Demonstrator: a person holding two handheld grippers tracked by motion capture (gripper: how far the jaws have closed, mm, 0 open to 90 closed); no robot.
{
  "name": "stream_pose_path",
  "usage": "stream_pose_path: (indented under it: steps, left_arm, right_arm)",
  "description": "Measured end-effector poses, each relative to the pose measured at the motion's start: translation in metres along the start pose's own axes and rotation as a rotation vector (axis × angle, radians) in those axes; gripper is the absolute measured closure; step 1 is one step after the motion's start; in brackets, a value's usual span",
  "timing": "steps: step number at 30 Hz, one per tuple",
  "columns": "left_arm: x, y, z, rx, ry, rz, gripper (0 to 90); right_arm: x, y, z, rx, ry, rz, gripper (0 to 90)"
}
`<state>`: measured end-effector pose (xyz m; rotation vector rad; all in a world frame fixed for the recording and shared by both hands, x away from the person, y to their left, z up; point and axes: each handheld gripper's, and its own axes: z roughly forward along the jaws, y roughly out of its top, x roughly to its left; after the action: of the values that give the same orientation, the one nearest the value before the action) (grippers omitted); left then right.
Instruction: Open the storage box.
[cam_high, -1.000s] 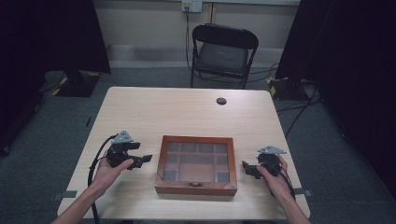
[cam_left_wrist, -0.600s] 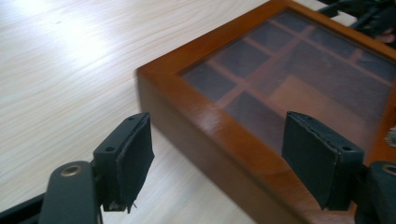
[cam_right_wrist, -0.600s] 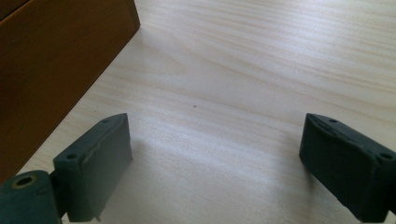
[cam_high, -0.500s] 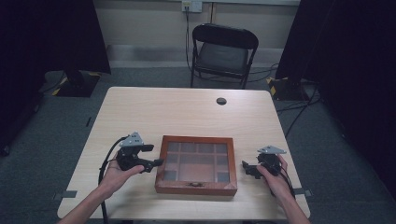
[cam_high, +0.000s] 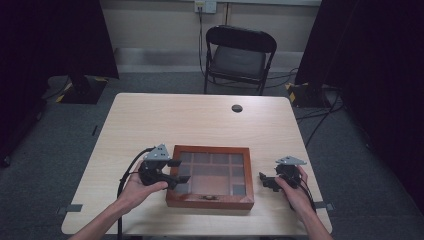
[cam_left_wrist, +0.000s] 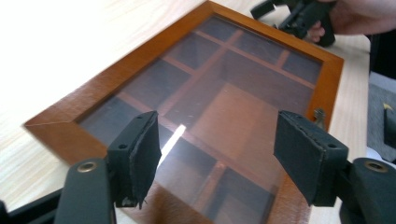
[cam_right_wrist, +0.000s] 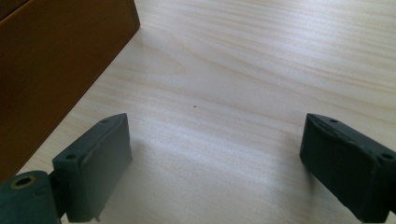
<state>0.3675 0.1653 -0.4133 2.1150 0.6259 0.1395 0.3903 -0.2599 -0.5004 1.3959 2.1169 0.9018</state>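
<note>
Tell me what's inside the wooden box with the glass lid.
Through the glass lid of the wooden box, wooden dividers split the inside into compartments that look empty. Glare and the left gripper hovering over it hide parts near that edge.

Spread fingers (cam_left_wrist: 140, 156) above glass-lidded box (cam_left_wrist: 70, 114)

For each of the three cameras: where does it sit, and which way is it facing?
High view: above the person's side, facing forward-down on the table; forearms and both hand-held grippers show.
Left gripper view: on the left hand-held gripper, over the glass-lidded wooden box.
Right gripper view: on the right hand-held gripper, facing bare tabletop.
Shared: all show the box.
</note>
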Motion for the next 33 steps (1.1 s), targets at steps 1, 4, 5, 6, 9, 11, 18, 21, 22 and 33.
stream_pose_path:
  steps: [1,4,5,6,9,11,18,21,22,33]
  left_arm:
    - [-0.002,0.002,0.002,0.020,-0.005,0.002,32.3]
    - [-0.009,0.008,0.006,-0.013,-0.033,0.014,36.3]
    - [-0.010,0.010,0.007,-0.030,-0.043,0.009,38.7]
    - [-0.011,0.012,0.008,-0.038,-0.040,0.007,40.3]
    - [-0.013,0.018,0.014,-0.054,-0.070,0.000,42.7]
    - [-0.014,0.020,0.016,-0.061,-0.075,-0.005,44.2]
    - [-0.024,0.033,0.033,-0.041,-0.163,0.039,49.2]
    - [-0.034,0.025,0.040,-0.003,-0.180,0.044,49.1]
    - [-0.035,0.023,0.041,0.009,-0.184,0.047,50.5]
    - [-0.040,0.012,0.052,0.064,-0.236,0.040,60.2]
  right_arm:
    - [0.000,0.000,0.000,0.000,0.000,0.000,8.1]
    - [0.000,0.000,0.000,0.000,0.000,0.000,8.1]
    - [0.000,0.000,0.000,0.000,0.000,0.000,8.1]
    - [0.000,0.000,0.000,0.000,0.000,0.000,8.1]
    - [0.000,0.000,0.000,0.000,0.000,0.000,8.0]
    - [0.000,0.000,0.000,0.000,0.000,0.000,8.0]
    - [0.000,0.000,0.000,-0.001,-0.001,-0.001,7.9]
    - [0.000,0.000,0.000,0.001,-0.003,0.001,7.3]
    - [0.000,0.000,0.000,0.002,-0.004,0.001,7.3]
    - [0.000,0.000,0.000,0.001,-0.005,0.001,7.3]
